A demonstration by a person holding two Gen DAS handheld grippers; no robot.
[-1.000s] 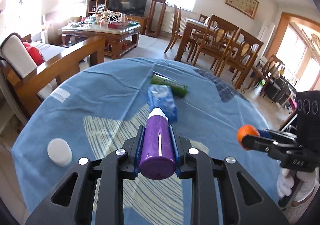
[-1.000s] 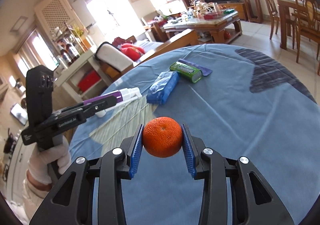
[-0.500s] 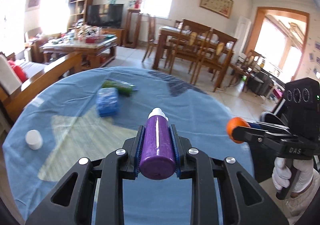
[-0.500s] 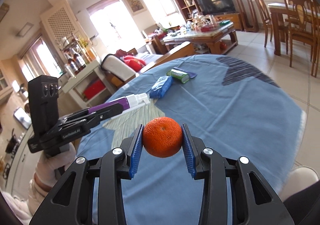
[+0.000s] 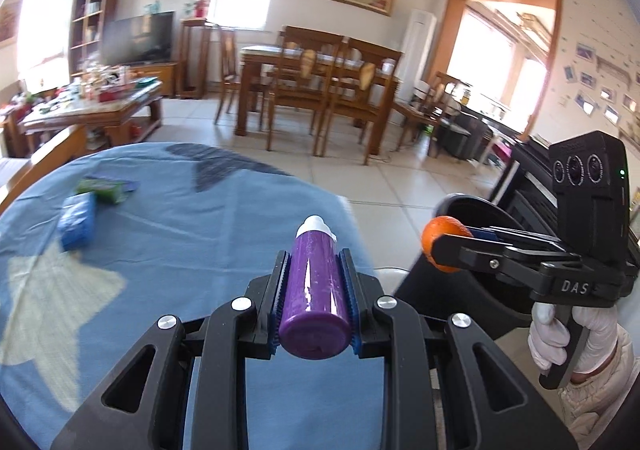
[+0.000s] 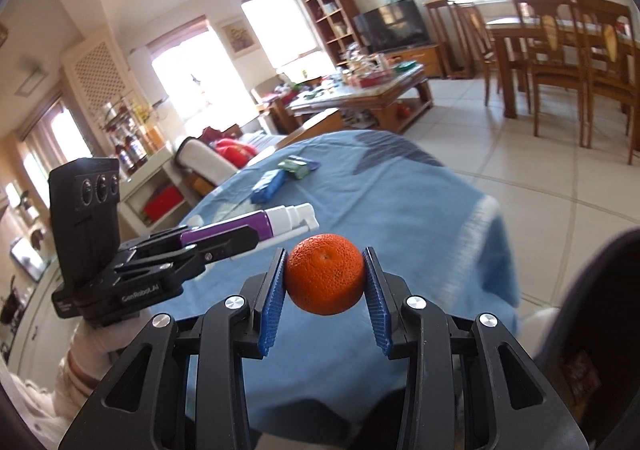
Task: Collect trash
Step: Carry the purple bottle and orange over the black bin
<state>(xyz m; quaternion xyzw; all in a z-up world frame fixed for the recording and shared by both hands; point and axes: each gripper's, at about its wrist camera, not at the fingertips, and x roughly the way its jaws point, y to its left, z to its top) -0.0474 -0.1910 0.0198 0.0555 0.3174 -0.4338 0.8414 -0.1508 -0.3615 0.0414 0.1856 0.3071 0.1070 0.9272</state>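
Both grippers have swung right off the table toward the black bin [image 5: 472, 209]: left gripper [image 5: 314, 290] clamps purple bottle [image 5: 314, 290], right gripper [image 6: 324, 278] clamps orange [image 6: 324, 274]. Drop looks next.

Light: bright daylight, my views blow out at the windows [image 6: 188, 73] and the doorway [image 5: 504, 61] | Glare: white streak along my purple bottle [image 5: 314, 282] | Blur: blue packet [image 5: 76, 215] and tablecloth [image 6: 432, 217] edge smeared | Distortion: strong fisheye bend, dark corners | Shadows: soft grey patch on far cloth
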